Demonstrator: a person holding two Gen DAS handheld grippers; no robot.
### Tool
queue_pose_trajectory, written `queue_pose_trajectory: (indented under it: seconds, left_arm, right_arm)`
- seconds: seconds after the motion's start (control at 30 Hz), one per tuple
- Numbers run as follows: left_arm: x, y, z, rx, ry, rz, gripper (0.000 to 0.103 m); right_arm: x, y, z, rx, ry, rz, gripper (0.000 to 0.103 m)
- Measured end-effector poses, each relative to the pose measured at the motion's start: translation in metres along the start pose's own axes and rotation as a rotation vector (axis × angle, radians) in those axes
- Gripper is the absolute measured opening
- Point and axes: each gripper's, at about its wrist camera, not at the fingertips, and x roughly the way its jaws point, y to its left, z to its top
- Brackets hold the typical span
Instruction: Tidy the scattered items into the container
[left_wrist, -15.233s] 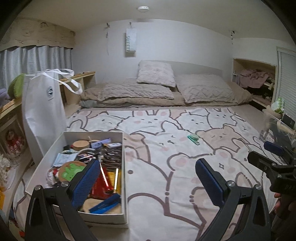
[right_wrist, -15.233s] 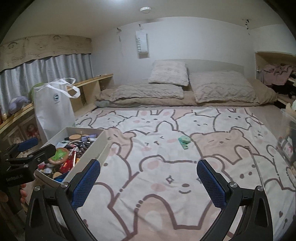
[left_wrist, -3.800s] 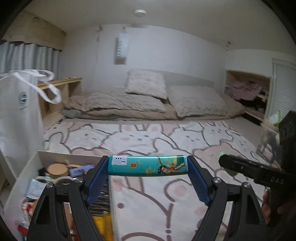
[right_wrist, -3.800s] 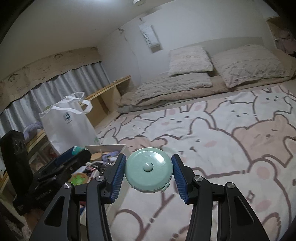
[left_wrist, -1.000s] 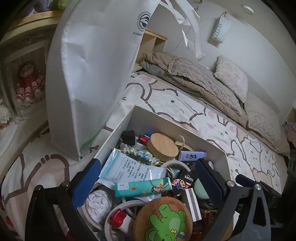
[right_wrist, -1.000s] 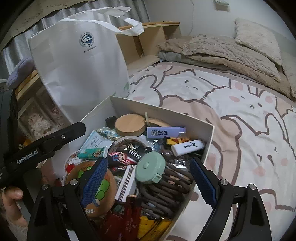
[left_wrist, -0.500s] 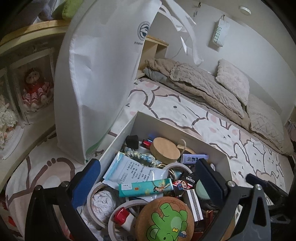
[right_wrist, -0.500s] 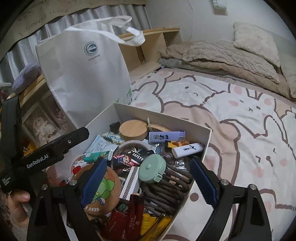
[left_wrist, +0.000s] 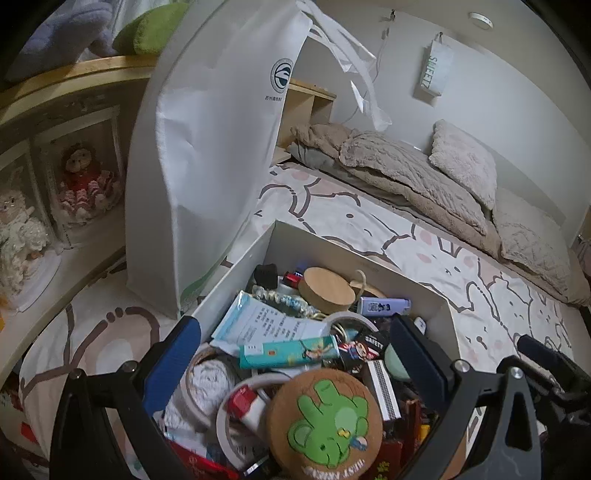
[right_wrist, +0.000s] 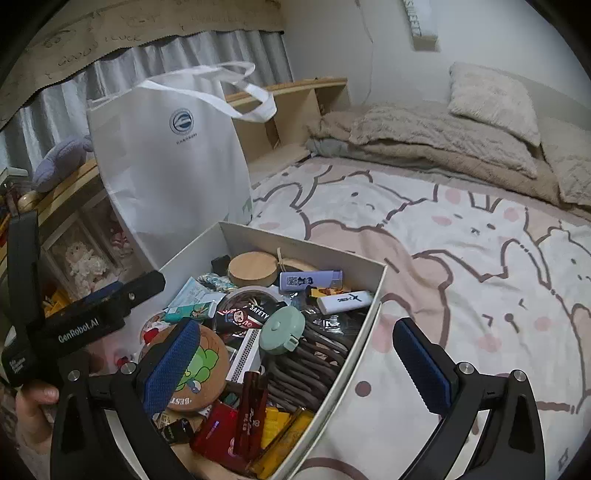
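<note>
Right wrist view: right gripper (right_wrist: 295, 365), jaws wide and empty, hangs above the box (right_wrist: 373, 295), the green tape measure (right_wrist: 282, 330) lying inside, just ahead.

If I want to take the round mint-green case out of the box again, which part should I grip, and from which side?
Grip the round mint-green case across its curved rim, coming down from above. It lies nearly flat, face up, on the dark coiled bands in the white box, so its sides are exposed. Probably avoid closing on the small tab at its lower right edge.
</note>
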Motion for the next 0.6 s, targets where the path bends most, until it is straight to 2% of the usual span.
queue_pose_trajectory:
  seconds: [0.6]
  left_arm:
    - [-0.067,-0.024,-0.025,0.083,-0.049,-0.007,0.103]
  right_arm:
    - [-0.077,0.010,-0.017,-0.038,-0.099,-0.041,0.103]
